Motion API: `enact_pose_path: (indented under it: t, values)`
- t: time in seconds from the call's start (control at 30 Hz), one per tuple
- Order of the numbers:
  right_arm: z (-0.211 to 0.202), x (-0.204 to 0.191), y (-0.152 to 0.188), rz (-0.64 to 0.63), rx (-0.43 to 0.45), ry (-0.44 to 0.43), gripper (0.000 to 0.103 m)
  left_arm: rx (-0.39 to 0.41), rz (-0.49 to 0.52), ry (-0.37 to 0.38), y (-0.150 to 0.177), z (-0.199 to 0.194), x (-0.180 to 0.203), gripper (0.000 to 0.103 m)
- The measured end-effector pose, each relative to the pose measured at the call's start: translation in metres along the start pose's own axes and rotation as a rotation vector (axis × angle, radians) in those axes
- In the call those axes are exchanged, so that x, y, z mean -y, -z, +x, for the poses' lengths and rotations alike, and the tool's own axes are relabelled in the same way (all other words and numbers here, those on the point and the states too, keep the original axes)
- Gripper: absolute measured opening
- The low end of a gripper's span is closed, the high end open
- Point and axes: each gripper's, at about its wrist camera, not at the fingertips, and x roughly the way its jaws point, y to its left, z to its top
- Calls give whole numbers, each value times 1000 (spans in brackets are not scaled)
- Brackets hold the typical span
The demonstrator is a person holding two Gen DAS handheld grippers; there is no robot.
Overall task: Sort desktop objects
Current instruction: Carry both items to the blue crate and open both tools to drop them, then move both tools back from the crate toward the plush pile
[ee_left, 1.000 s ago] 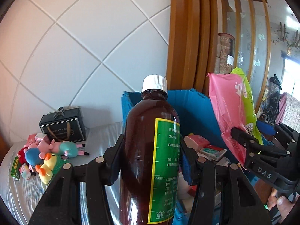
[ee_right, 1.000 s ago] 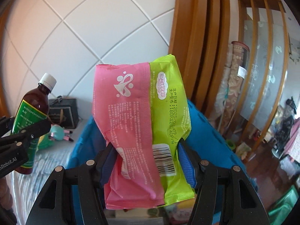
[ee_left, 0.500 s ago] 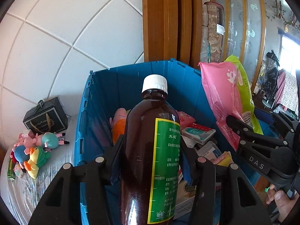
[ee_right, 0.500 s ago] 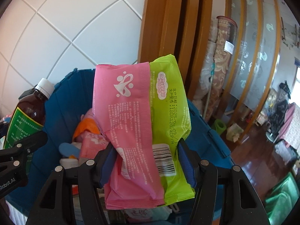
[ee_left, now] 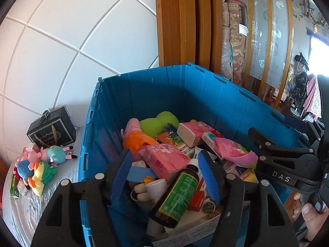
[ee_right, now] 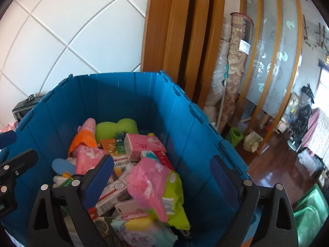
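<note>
A: Well, both grippers hang over the blue crate (ee_left: 156, 94). The left gripper (ee_left: 164, 177) has its jaws opening, and the brown bottle (ee_left: 176, 197) lies tilted between them on the pile, its green label up. The pads look clear of it.

B: And the right gripper (ee_right: 162, 181)?

A: Its jaws are opening too, standing wide. The pink and green packet (ee_right: 158, 191) lies crumpled on the heap between them, touching neither pad.

B: What else is in the crate?

A: Pink tissue packs (ee_left: 166, 160), small boxes, a pink plush toy (ee_left: 133, 131). Outside, to the left, 1 black gift box (ee_left: 51, 129) sits near the wall, with a few plush toys (ee_left: 41, 164) just in front of it.
</note>
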Motion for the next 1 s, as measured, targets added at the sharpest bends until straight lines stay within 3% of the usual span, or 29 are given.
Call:
enact_pose_path:
  t: [0.3,0.53,0.77,1.0]
  values:
    - [-19,-5,-5,9,10,22,103,19,5,33,8,-19,-17,65]
    - [-50,-43,-11,-7,53,-44,103,50,-34,15,22,-47,-65,65]
    - [-91,-129,-26,-73,119,-161,103,63,-135,-60,51,-76,-158,65]
    - [-119,-254,-41,-158,153,-298,103,47,-239,-189,93,-102,-283,65]
